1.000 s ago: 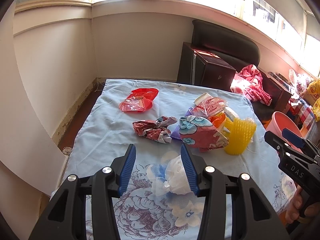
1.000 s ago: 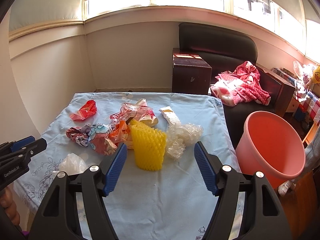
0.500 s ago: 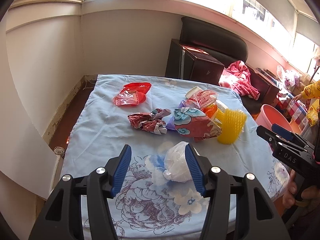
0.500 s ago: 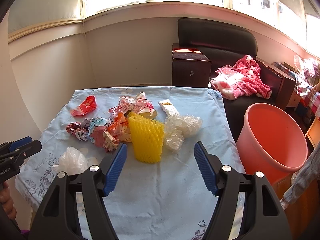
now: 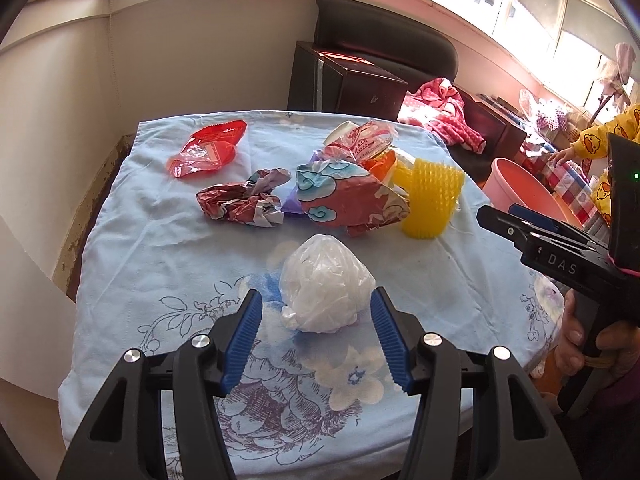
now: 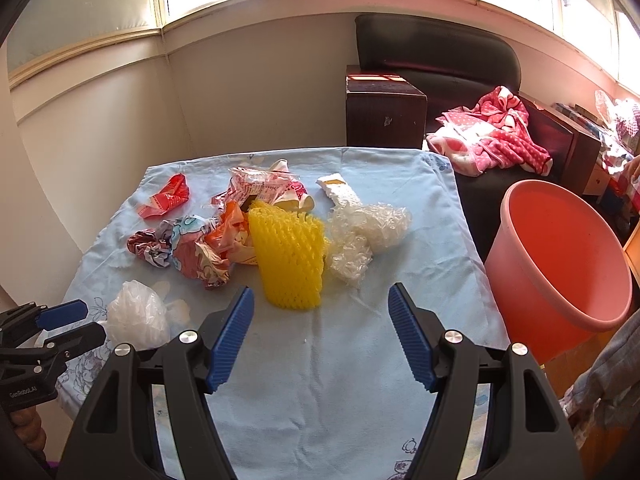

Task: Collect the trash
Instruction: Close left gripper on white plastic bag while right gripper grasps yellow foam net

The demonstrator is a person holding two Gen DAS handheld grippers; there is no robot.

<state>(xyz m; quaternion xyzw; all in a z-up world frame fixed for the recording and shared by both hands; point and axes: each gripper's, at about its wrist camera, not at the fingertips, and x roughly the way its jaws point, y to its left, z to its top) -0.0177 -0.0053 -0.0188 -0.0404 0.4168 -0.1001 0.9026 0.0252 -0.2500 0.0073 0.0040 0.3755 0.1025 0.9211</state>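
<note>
Trash on blue cloth (image 6: 360,400), listed left to right from the right wrist view, none yet in the bucket.
- White bag (image 6: 138,316): crumpled, near the cloth's left edge. Left gripper (image 5: 316,338) straddles it, jaws wide apart, pads not touching; pickup judged to be the step in hand.
- Red wrapper (image 6: 166,198): far left, apart from the heap.
- Foil wrappers (image 6: 188,248): crumpled, patterned, touching one another.
- Printed packets (image 6: 264,190): behind the heap, touching it.
- Yellow net (image 6: 290,260): foam sleeve, upright, mid-cloth.
- Clear film (image 6: 366,232): bunched, just beside the net, a white strip behind it.
- Right gripper (image 6: 322,336): jaws wide apart, holding nothing, hovering short of the net.
- Bucket (image 6: 520,280): pink, off the cloth's right edge; visible interior bare.
Status: nothing collected as far as seen; every item left to move.
</note>
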